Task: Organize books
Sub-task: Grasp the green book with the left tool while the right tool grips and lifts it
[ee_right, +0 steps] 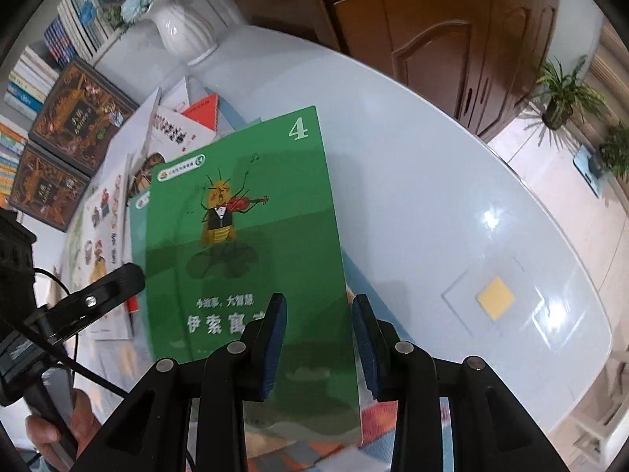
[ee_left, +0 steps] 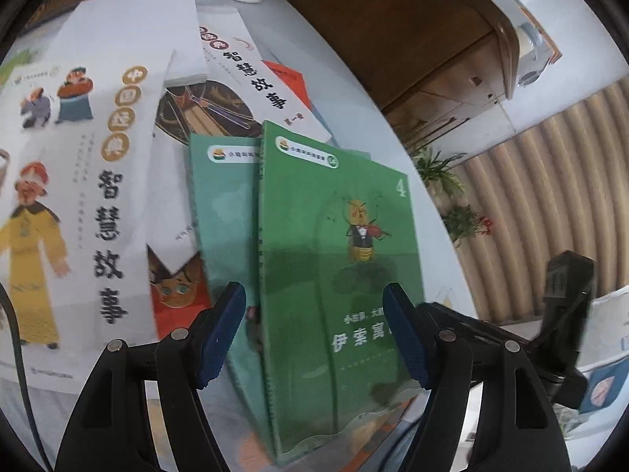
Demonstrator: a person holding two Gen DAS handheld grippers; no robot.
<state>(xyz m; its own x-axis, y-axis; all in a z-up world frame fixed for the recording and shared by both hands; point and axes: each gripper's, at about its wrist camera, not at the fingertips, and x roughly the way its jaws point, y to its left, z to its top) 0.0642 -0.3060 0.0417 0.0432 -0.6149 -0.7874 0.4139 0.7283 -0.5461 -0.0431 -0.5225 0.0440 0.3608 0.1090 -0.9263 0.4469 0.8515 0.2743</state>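
While both wrist views look steeply down on the pale blue table [ee_right: 452,181], we note the items from left to right. At far left in the right wrist view, two dark ornate books [ee_right: 74,118] stand against rows of shelved books [ee_right: 78,27], with a white ribbed vase [ee_right: 184,35] of flowers beside them. In the left wrist view a large white picture book [ee_left: 78,196] with robed cartoon figures lies at left, overlapping other white and orange books in a loose spread; a second white book [ee_left: 251,78] with the same lettering lies further back. Next comes a teal-green book [ee_left: 220,212], partly covered by the green book [ee_left: 338,275] marked 4, which shows an insect playing a violin and lies on top of the pile near the table's front edge. We see the left gripper [ee_left: 314,330] hanging over this green book with its blue pads spread wide, one over the book's left edge, one over its right portion, neither visibly pressing it. The right gripper [ee_right: 318,338] sits over the book's right edge with its fingers narrowly apart; whether a pad touches the cover we cannot tell, as the lower edge is blurred. A hand [ee_right: 59,428] grips the left tool's handle at lower left. To the right, a yellow square [ee_right: 495,297] lies on the table, and potted plants [ee_right: 566,90] stand on the floor.
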